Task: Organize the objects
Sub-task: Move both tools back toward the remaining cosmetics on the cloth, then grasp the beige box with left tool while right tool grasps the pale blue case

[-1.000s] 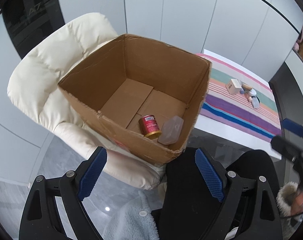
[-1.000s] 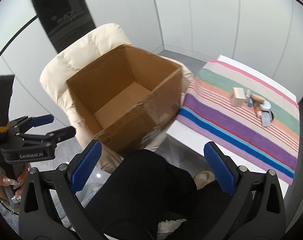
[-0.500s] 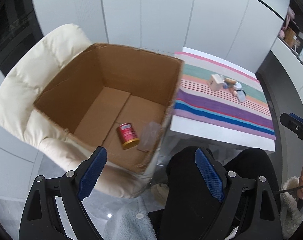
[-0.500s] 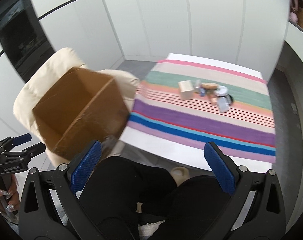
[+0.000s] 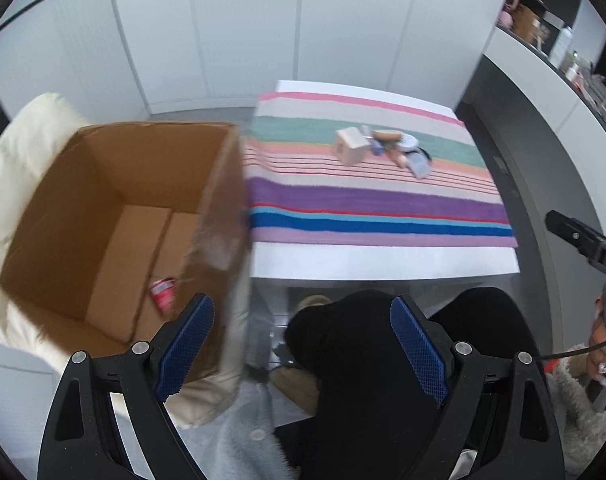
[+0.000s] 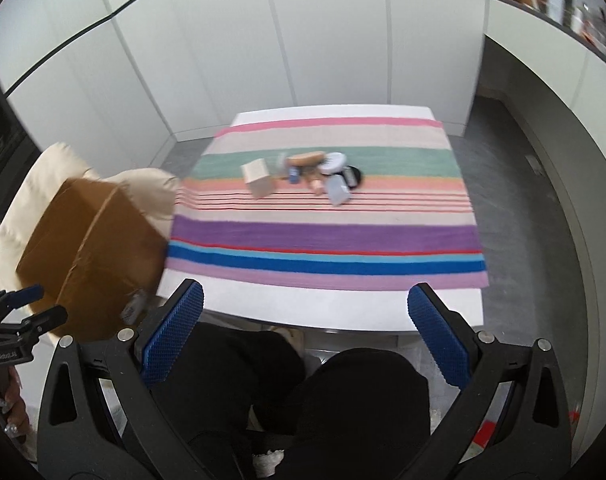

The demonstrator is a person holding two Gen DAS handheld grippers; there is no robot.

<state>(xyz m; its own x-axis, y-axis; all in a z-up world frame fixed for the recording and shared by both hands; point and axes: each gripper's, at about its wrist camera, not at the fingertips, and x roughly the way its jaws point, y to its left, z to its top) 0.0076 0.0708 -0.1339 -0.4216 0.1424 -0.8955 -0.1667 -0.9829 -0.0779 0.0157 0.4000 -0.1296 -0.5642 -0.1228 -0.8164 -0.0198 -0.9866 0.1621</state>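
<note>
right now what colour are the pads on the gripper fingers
Blue, with a fine mesh texture; clearest in the right wrist view.

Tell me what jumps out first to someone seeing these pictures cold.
The bright striped cloth covering the white table grabs the eye, with a small huddle of items on its green and peach bands, led by a pale wooden cube. To the left, a big open cardboard box sits on a cream padded chair, a red can lying inside. Both grippers hang open and empty above the person's dark-clothed knees.
</note>
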